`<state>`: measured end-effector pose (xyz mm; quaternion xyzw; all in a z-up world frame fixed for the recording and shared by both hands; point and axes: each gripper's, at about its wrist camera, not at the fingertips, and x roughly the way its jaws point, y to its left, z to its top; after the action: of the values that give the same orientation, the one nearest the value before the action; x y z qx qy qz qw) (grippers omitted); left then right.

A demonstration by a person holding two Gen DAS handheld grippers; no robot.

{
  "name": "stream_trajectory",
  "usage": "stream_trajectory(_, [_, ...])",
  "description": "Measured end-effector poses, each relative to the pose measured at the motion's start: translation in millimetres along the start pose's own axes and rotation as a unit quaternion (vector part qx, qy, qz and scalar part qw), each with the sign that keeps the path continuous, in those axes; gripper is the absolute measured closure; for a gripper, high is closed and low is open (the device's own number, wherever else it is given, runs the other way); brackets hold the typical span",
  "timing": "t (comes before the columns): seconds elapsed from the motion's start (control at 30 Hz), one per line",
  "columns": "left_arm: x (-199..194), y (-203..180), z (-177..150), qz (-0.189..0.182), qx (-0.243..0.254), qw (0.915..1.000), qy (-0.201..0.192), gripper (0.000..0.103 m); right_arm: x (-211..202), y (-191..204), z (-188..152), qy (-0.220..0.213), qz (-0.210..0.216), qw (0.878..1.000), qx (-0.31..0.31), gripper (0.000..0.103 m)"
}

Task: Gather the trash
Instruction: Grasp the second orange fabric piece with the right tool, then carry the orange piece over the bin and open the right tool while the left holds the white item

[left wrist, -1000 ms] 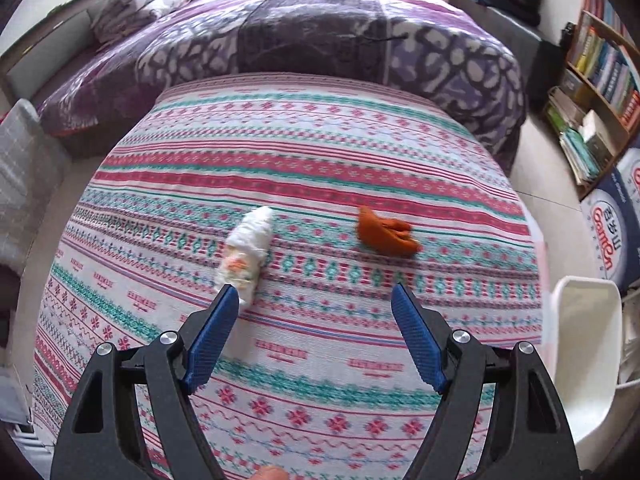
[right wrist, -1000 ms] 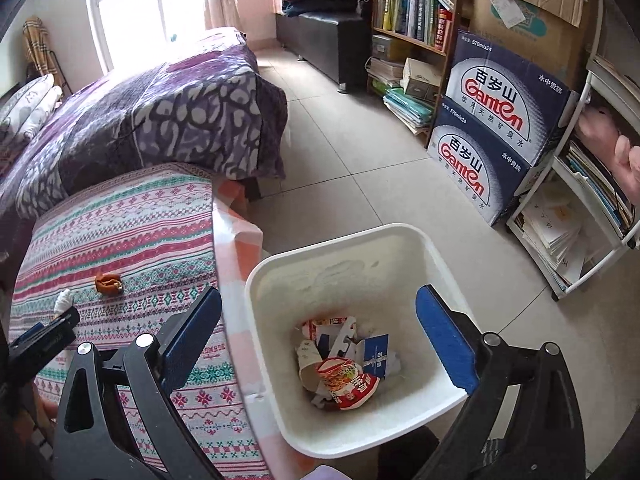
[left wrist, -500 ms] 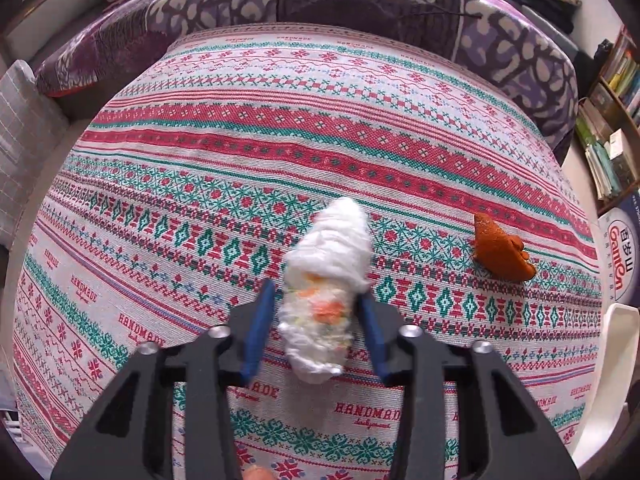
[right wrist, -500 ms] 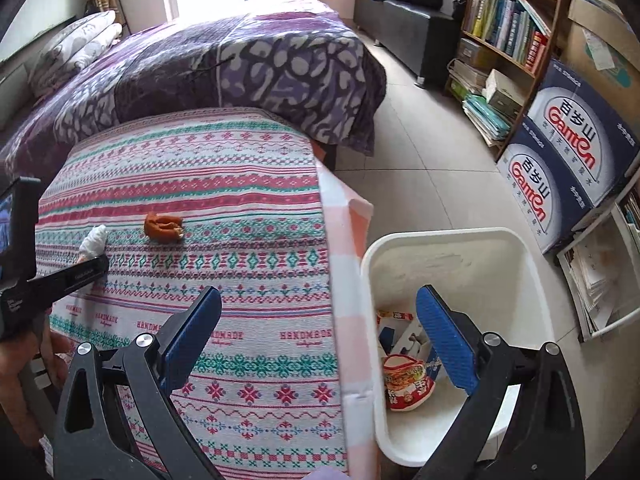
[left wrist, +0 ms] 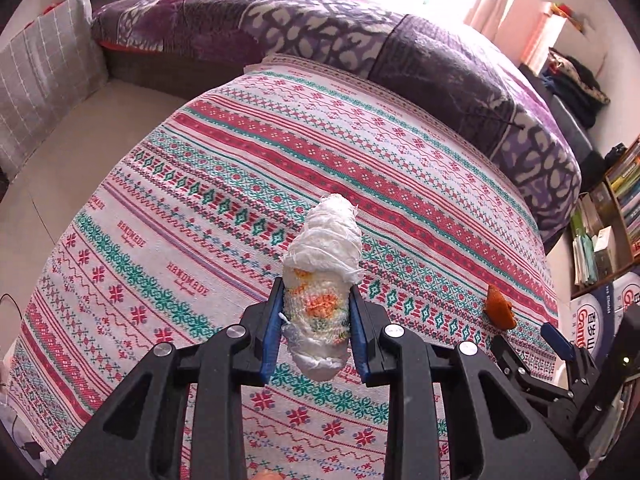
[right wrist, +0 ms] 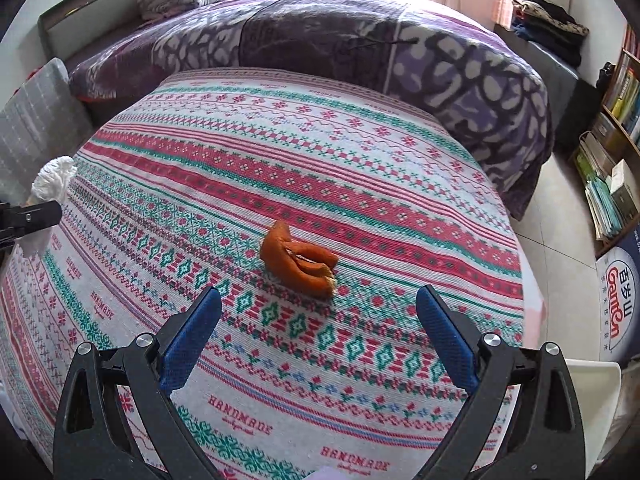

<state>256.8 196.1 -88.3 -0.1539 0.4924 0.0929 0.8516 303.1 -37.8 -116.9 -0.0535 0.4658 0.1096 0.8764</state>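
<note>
My left gripper [left wrist: 316, 330] is shut on a white wad of netting and tissue with orange bits [left wrist: 322, 264] and holds it above the patterned tablecloth [left wrist: 224, 208]. The wad also shows at the left edge of the right wrist view [right wrist: 54, 178]. An orange peel [right wrist: 298, 258] lies on the cloth, just ahead of my right gripper [right wrist: 318, 322], which is open and empty above the cloth. The peel also shows at the right of the left wrist view [left wrist: 498, 310].
A white bin's rim [right wrist: 592, 396] shows past the table's right edge. A bed with a purple blanket [right wrist: 340, 44] lies behind the table. Bookshelves [right wrist: 616, 152] and a printed box [right wrist: 620, 308] stand on the right. A grey cushion [left wrist: 44, 76] is at the left.
My left gripper closed on the white wad and lifted it off the cloth. My right gripper swung from over the bin to the table, and now faces the orange peel.
</note>
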Motion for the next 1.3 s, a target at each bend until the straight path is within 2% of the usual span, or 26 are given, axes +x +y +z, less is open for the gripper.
stream_trajectory(0.13, [-2.3, 10.9, 2.4, 0.0, -0.002, 1.0, -0.001, 0.074, 17.8, 6.9, 7.0, 0.001, 0.015, 1.0, -0.003, 0.014])
stream_trajectory(0.23, [-3.5, 16.7, 2.9, 0.0, -0.006, 1.0, -0.001, 0.073, 30.7, 10.2, 10.8, 0.01, 0.018, 1.0, -0.001, 0.025])
stream_trajectory(0.27, [-4.1, 18.4, 2.3, 0.0, -0.006, 1.0, 0.0, 0.073, 31.3, 11.7, 11.5, 0.004, 0.012, 1.0, -0.001, 0.03])
stream_trajectory(0.3, [-4.9, 19.4, 1.8, 0.0, -0.005, 1.0, -0.001, 0.073, 30.7, 11.7, 11.7, -0.001, 0.011, 1.0, 0.0, 0.044])
stream_trajectory(0.37, [-6.8, 20.9, 0.7, 0.001, -0.004, 1.0, -0.003, 0.073, 28.8, 10.3, 12.6, -0.003, 0.01, 1.0, 0.013, 0.061])
stream_trajectory(0.43, [-10.1, 21.9, -0.6, 0.005, -0.004, 1.0, -0.007, 0.073, 24.2, 11.6, 13.2, -0.001, 0.01, 1.0, 0.024, 0.07])
stream_trajectory(0.63, [-42.3, 26.1, -2.4, 0.022, -0.008, 0.9985, -0.049, 0.073, -12.8, 24.6, 10.8, -0.038, 0.004, 0.999, 0.037, 0.072])
stream_trajectory(0.97, [-125.2, 31.0, -19.0, 0.027, -0.017, 0.9913, -0.128, 0.073, -133.5, 36.7, 5.3, -0.134, 0.009, 0.99, 0.048, 0.071])
stream_trajectory(1.17, [-155.6, 23.3, -45.4, 0.017, -0.022, 0.9898, -0.14, 0.073, -176.6, 30.0, -16.2, -0.134, 0.002, 0.988, 0.076, 0.071])
stream_trajectory(1.3, [-158.5, 15.4, -66.8, 0.009, -0.023, 0.9921, -0.123, 0.073, -193.6, 22.8, -34.1, -0.123, 0.0, 0.988, 0.091, 0.071])
